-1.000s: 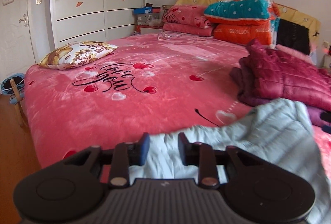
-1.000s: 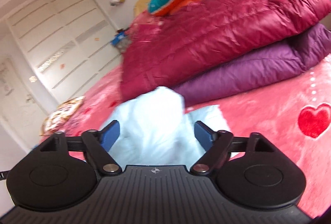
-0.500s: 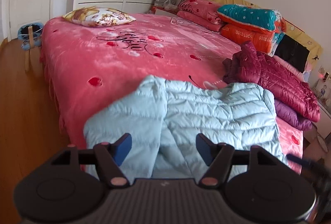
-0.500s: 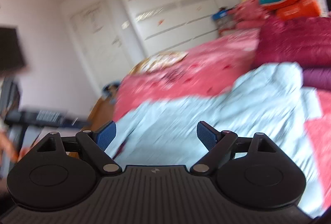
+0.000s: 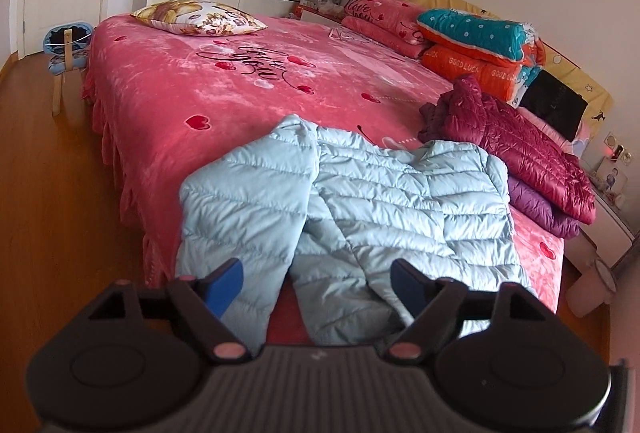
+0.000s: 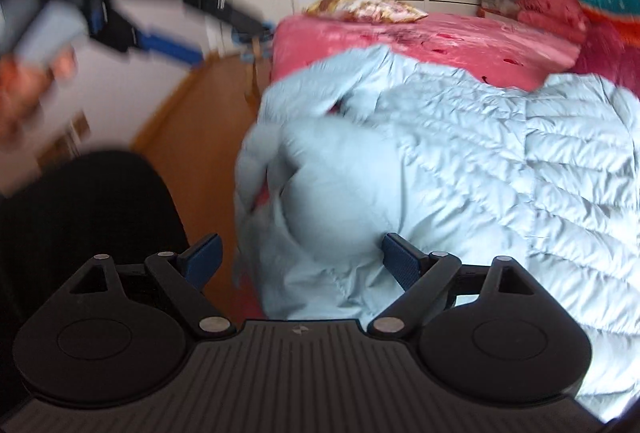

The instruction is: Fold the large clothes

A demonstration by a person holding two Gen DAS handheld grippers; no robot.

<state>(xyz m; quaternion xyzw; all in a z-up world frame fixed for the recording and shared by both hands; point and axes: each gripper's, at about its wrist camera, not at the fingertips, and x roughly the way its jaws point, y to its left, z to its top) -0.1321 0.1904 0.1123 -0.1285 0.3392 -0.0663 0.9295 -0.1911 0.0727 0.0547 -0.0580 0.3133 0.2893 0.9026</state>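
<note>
Opening wider, the left gripper (image 5: pixel 316 283) hangs above the near hem of the light blue puffer jacket (image 5: pixel 360 201) with nothing between its pads; compared with a second ago, when its narrow jaws sat right at the fabric, it has let go and backed off. The jacket now lies spread on the pink bed (image 5: pixel 224 89) at the near edge, one side panel folded over the front, with the maroon jacket (image 5: pixel 516 145) touching its far corner. The right gripper (image 6: pixel 298 259) is open too, pads empty, and has swung from the maroon pile to the jacket's rumpled left end; this view is blurred. Judgement: the garment is released and laid out, one fold in, sleeves and remaining folds still to do, probably a fresh grasp next.
</note>
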